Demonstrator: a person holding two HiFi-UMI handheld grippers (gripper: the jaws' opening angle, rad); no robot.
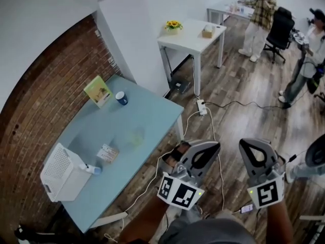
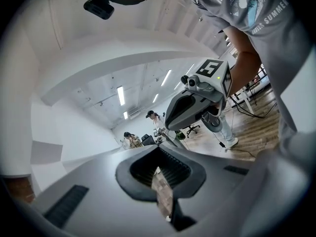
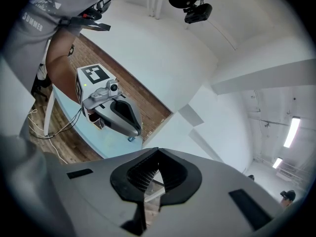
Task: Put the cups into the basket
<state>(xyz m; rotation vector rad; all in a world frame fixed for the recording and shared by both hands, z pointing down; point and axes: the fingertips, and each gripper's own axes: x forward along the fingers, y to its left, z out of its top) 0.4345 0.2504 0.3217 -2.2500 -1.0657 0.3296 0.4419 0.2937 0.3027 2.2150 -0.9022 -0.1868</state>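
A dark blue cup point(image 1: 121, 98) stands at the far end of the light blue table point(image 1: 152, 113). A pale, see-through cup point(image 1: 136, 136) sits near the table's middle. At the near left end stands the white basket point(image 1: 61, 173), with a small light-blue item point(image 1: 95, 170) against its side. Both grippers hover over the wooden floor to the right of the table, well clear of the cups. My left gripper point(image 1: 215, 146) point(image 2: 159, 147) is shut with nothing in it. My right gripper point(image 1: 244, 142) point(image 3: 157, 151) is shut and empty too.
A green booklet point(image 1: 98, 90) leans by the brick wall and a small card point(image 1: 107, 153) lies near the basket. Cables and a power strip point(image 1: 202, 107) trail over the floor. A white side table point(image 1: 192, 36) and two people point(image 1: 260, 14) are farther back.
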